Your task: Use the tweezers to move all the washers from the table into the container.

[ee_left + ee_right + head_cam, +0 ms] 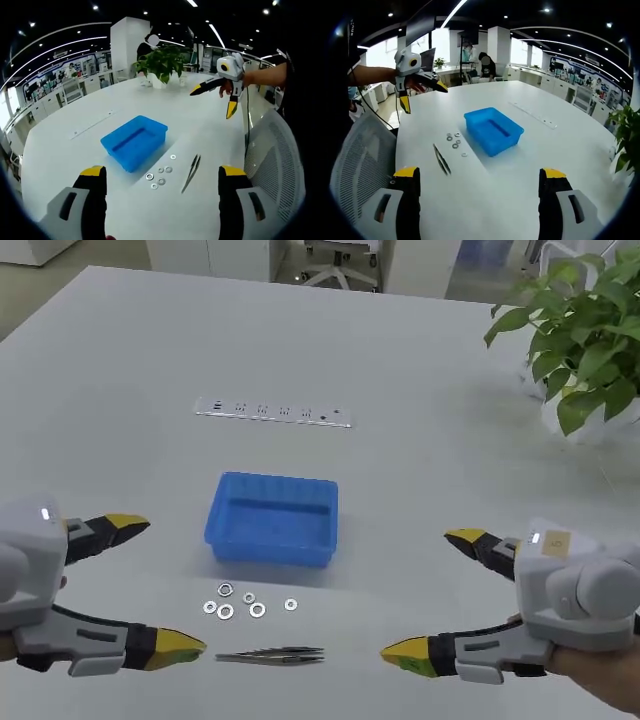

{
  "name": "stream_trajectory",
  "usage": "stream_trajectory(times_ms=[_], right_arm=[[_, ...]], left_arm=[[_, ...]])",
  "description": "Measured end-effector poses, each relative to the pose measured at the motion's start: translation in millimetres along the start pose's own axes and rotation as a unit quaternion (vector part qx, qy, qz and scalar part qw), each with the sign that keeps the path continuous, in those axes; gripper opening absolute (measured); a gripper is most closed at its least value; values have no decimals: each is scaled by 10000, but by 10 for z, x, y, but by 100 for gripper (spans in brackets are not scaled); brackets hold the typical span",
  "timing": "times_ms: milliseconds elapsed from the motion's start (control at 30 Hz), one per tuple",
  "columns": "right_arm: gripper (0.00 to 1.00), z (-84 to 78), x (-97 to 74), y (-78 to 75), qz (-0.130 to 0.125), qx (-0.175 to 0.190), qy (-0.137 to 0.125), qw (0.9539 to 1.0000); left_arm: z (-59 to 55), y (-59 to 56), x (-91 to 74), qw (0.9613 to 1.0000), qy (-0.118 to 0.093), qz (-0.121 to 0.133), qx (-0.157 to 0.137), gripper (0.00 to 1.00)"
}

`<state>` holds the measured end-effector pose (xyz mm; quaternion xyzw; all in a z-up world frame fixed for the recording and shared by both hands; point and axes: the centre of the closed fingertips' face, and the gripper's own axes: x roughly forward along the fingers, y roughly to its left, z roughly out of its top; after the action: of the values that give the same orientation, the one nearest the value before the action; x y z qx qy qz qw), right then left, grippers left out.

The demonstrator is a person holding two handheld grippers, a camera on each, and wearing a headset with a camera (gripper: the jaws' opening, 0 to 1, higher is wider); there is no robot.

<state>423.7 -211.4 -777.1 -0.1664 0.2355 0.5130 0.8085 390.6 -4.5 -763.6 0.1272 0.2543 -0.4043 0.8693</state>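
Tweezers [270,654] lie between left tool [176,586] and right tool [414,592].

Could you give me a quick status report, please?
Left gripper and right gripper open, empty. Tweezers and six washers on table beside blue container. Nothing blocking.

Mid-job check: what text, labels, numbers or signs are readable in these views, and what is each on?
No text is legible in any view.
A tan label on the right gripper: too blurred to read.
Markings on the power strip: too small to read.
On the container, tweezers and washers: no marks visible.
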Motion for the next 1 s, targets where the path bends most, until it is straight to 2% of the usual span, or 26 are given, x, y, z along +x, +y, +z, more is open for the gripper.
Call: stream_trajectory(times_ms=[300, 533, 833, 1000], right_arm=[[98, -18, 22, 14, 56, -124, 70, 9999], [97, -68, 46, 50, 113, -244, 171, 9995], [96, -70, 43, 49, 117, -277, 176, 9994], [97, -49, 38, 31, 81, -246, 145, 9996]], left_arm=[[-17, -24, 26, 9999, 48, -42, 87, 96], [-63, -73, 56, 9996, 169, -114, 205, 95], [-79, -65, 53, 9995, 184, -86, 226, 95], [-34, -34, 42, 9998, 91, -43, 174, 96]])
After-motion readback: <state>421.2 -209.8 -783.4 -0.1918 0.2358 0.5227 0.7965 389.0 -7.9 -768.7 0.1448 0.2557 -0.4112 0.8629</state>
